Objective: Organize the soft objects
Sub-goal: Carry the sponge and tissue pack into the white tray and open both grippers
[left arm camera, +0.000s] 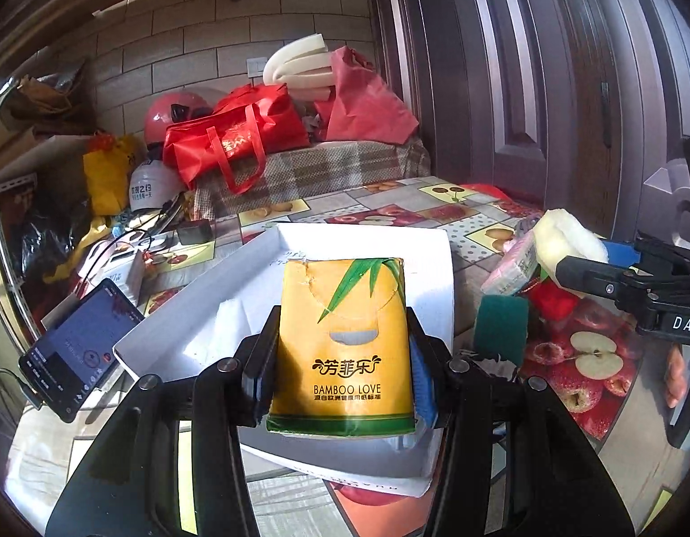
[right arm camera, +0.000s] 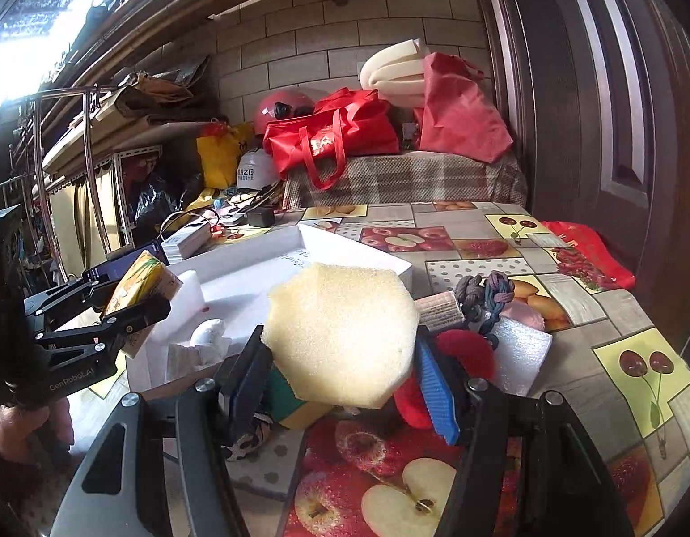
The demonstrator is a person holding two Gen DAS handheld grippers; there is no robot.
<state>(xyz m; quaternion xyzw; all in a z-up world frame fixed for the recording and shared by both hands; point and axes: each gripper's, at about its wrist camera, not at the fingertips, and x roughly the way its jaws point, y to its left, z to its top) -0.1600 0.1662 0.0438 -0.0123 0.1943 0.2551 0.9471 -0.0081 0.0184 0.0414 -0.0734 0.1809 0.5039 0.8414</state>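
My left gripper [left arm camera: 340, 358] is shut on a yellow "Bamboo Love" tissue pack [left arm camera: 345, 340] and holds it above the white box [left arm camera: 438, 268]. The pack and left gripper also show at the left of the right wrist view [right arm camera: 141, 286]. My right gripper [right arm camera: 340, 358] is shut on a pale yellow foam sponge [right arm camera: 340, 335], held above the table right of the white box [right arm camera: 353, 250]. The sponge also shows in the left wrist view [left arm camera: 564, 237]. White foam pieces [right arm camera: 201, 340] lie inside the box.
Soft items lie on the fruit-print tablecloth [right arm camera: 613, 313]: a red plush thing [right arm camera: 470, 349], white foam sheet [right arm camera: 523, 353], knotted cord [right arm camera: 483, 300], green sponge [left arm camera: 501, 326]. A phone [left arm camera: 81, 349] stands left of the box. Red bags [left arm camera: 237, 129] and helmets sit behind.
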